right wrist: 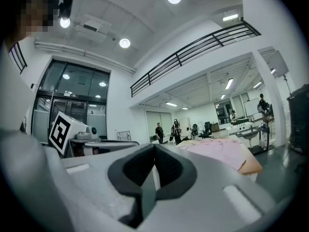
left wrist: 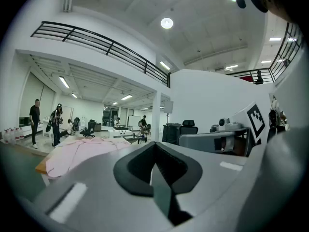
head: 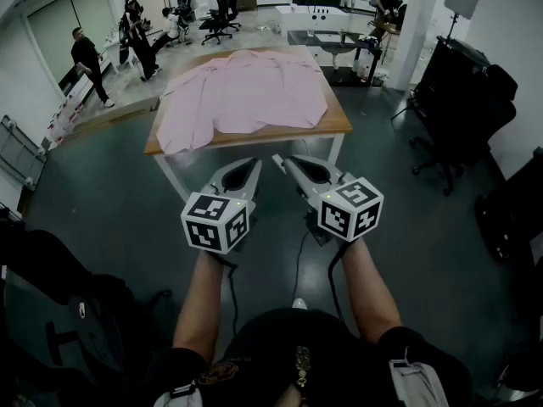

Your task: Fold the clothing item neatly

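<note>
A pink shirt [head: 244, 96] lies spread flat over a wooden table [head: 335, 126] ahead of me. It also shows at the left in the left gripper view as the pink shirt [left wrist: 82, 151], and at the right in the right gripper view as the pink shirt [right wrist: 219, 151]. My left gripper [head: 254, 164] and right gripper [head: 281, 160] are held side by side short of the table's near edge, level, well clear of the cloth. Both are shut with nothing between the jaws: left gripper [left wrist: 154, 146], right gripper [right wrist: 154, 149].
Several people stand and sit at the far left [head: 87, 58] and back of the hall. Office chairs [head: 222, 13] and a workbench [head: 339, 41] stand beyond the table. A dark chair with equipment [head: 462, 100] is at the right. Dark floor [head: 110, 193] surrounds the table.
</note>
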